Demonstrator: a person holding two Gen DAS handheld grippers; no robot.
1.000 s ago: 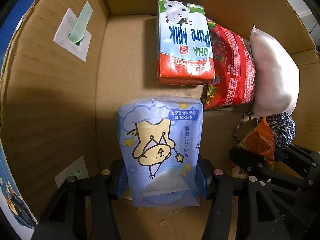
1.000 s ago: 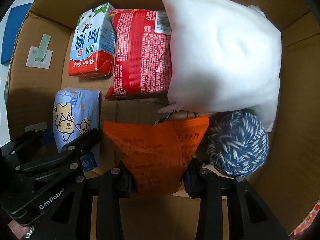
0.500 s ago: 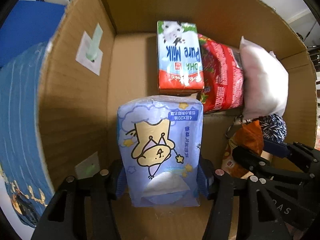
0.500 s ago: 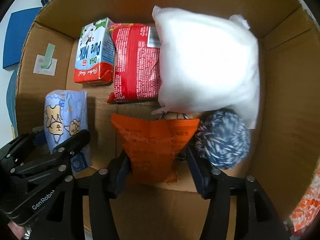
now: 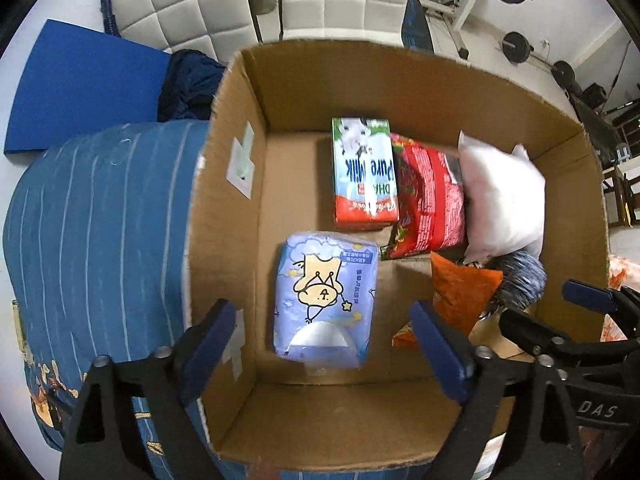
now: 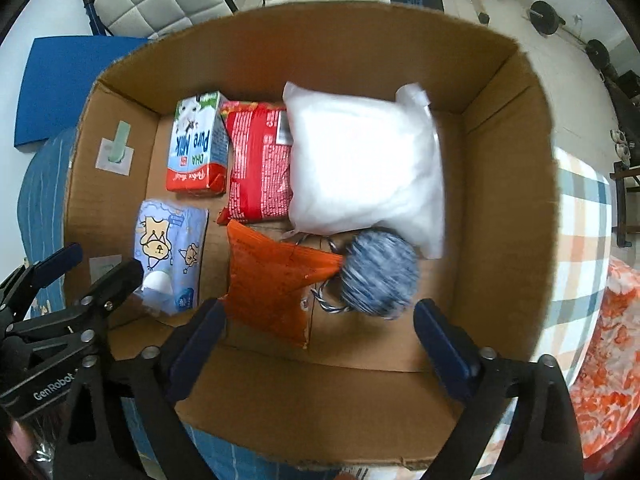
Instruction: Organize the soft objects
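Both grippers hang above an open cardboard box (image 6: 508, 184), fingers spread wide, nothing held. Left gripper (image 5: 324, 344) sits over the near left corner, its blue pads straddling the box wall on one side; blue cartoon tissue pack (image 5: 325, 298) lies flat on the box floor beneath it, free of both pads. Right gripper (image 6: 320, 344) is released over the near edge, with the orange snack bag (image 6: 276, 280) on the floor just ahead of its left pad, not pinched. Blue-white yarn ball (image 6: 378, 272) touches the orange bag's right corner, loose strand trailing beside it. Back row, left to right, packed together: milk carton (image 6: 198, 152), red snack packet (image 6: 260, 164), white pillow (image 6: 364, 168) overlapping the packet's edge. Box rests on blue striped bedding (image 5: 100, 232); a blue mat (image 5: 80, 84) lies behind.
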